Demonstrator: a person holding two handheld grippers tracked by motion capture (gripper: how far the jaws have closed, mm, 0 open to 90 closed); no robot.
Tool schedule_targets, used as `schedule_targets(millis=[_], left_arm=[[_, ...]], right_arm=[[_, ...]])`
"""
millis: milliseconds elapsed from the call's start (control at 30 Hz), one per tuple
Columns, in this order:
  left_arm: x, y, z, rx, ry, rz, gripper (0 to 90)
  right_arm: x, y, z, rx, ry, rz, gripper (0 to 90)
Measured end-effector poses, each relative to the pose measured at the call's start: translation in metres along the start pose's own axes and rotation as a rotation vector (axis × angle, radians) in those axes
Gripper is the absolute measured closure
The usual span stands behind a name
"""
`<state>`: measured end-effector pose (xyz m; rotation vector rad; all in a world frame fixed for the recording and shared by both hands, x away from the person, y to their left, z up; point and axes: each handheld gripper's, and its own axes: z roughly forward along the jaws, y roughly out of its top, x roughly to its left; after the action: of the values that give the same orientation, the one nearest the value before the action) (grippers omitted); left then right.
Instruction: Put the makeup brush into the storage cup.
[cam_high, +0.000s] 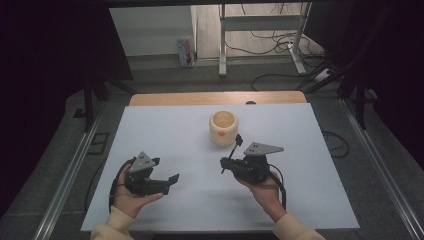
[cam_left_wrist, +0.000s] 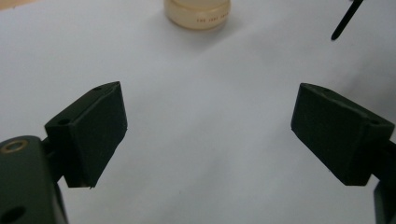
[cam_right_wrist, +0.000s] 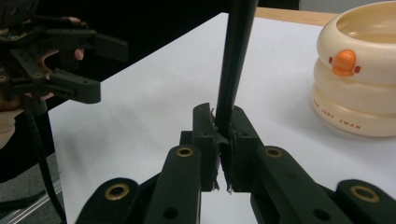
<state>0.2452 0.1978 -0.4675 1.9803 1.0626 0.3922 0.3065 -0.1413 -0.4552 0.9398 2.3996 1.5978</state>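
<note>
From above we see one cream cup (cam_high: 223, 127) on the white worktop (cam_high: 165, 135), just beyond the right tongs (cam_high: 231, 159). Along the left tongs (cam_left_wrist: 208, 126), our jaws stand wide apart, cup ahead. Our right tongs (cam_right_wrist: 223, 140) clamp one black stick (cam_right_wrist: 236, 60).

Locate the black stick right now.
The stick is clamped upright in the right claw, just near-right of the cream cup in the high view.

Glossy cream plastic cup (cam_high: 223, 128), matt white tabletop (cam_high: 200, 200)
</note>
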Motion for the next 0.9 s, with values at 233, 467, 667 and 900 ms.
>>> schedule_targets(millis=[233, 467, 667, 900], left_arm=[[0.002, -0.018, -0.008, 0.044, 0.009, -0.02, 11.4], [0.004, -0.028, -0.015, 0.054, 0.027, -0.024, 13.1], [0.007, -0.029, -0.013, 0.071, 0.025, -0.006, 14.6], [0.009, -0.03, -0.01, 0.088, 0.019, -0.003, 14.7]], right_arm=[[-0.003, 0.001, -0.001, -0.003, -0.008, 0.002, 84.2], [-0.004, 0.001, -0.004, -0.017, -0.017, 0.005, 84.2], [-0.007, 0.004, -0.006, -0.02, -0.015, -0.004, 84.3], [-0.01, 0.007, -0.01, -0.029, -0.019, -0.013, 84.3]])
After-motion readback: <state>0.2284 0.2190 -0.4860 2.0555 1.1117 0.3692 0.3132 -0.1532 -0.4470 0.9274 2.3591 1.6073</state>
